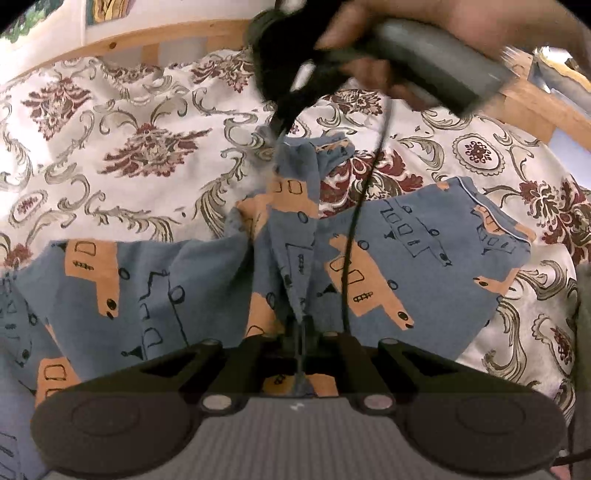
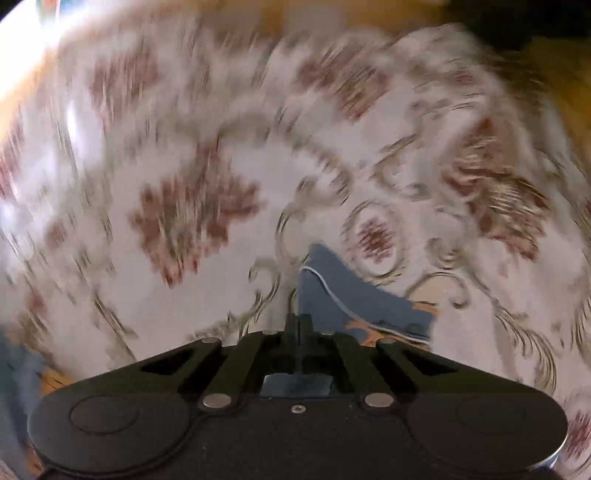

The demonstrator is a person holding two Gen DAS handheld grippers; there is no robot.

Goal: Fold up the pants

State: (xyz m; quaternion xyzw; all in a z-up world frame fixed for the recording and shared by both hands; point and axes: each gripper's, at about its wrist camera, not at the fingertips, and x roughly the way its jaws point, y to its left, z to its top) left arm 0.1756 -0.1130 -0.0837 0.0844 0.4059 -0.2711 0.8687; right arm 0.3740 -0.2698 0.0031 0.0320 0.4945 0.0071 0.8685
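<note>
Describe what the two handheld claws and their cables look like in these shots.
The left claw has black linkage arms with silver rivets, two round black discs, and a ribbed grey body. The right claw has the same black linkage and discs on an all-black body with one centre screw. Seen from the left camera, the right unit's grey handle sits in a bare hand, trailing a thin black cable.

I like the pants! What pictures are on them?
The pants are blue with orange trucks; the left wrist view shows them best.

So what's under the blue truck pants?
A flowery bedspread lies under the pants, showing all around them. Whatever sits directly beneath the cloth is covered. Both tongs, left and right, pinch the fabric.
</note>
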